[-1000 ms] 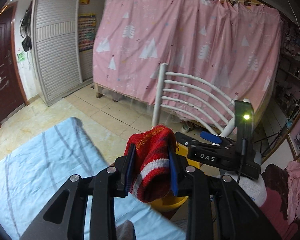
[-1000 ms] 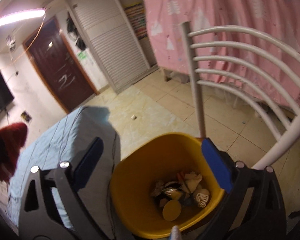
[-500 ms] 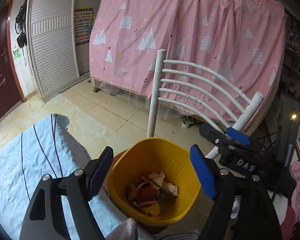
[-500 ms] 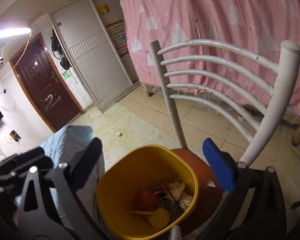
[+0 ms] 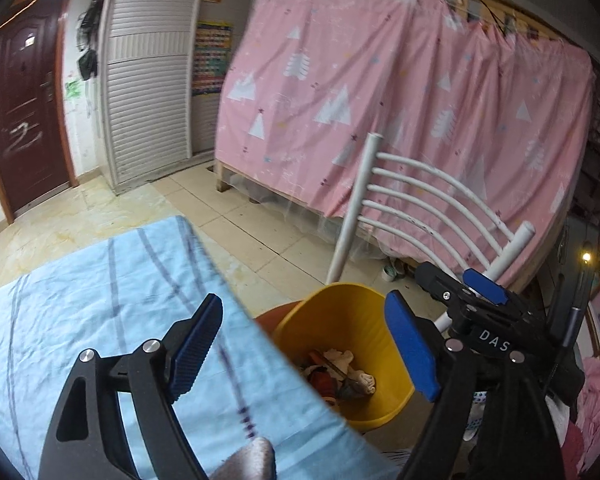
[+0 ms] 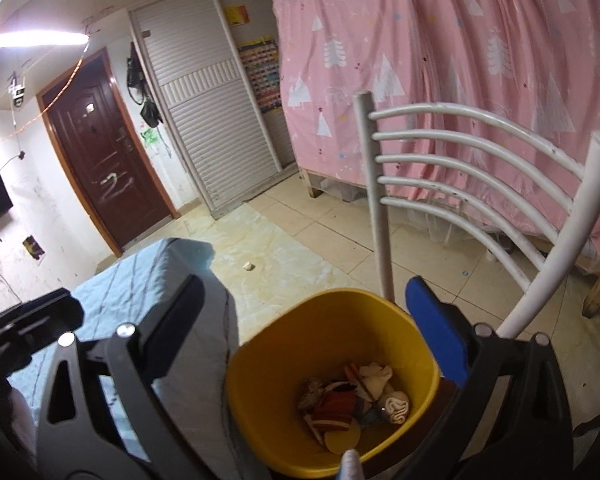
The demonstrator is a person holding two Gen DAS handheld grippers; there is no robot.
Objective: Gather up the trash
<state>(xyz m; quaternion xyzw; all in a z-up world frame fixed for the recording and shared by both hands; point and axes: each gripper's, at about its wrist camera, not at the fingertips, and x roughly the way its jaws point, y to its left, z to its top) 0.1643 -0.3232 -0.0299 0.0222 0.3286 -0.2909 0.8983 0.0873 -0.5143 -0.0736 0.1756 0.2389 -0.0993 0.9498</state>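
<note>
A yellow bin [image 5: 354,308] [image 6: 260,360] stands on a red chair seat beside the table. It holds several pieces of trash, among them a red and white striped sock [image 6: 334,408] [image 5: 322,380] and crumpled white pieces [image 6: 376,374]. My left gripper [image 5: 304,346] is open and empty, above the table edge and the bin. My right gripper [image 6: 312,332] is open and empty, over the bin's near rim; it also shows in the left wrist view [image 5: 464,292].
A table with a light blue striped cloth [image 5: 100,300] [image 6: 140,280] lies to the left of the bin. A white chair back [image 5: 420,204] [image 6: 460,168] rises behind it. A pink curtain [image 5: 400,100] covers the bed behind. A small white scrap [image 6: 248,267] lies on the floor.
My left gripper held the red striped sock a second ago; it opened and the sock now lies in the bin. Both grippers have drawn back from the bin.
</note>
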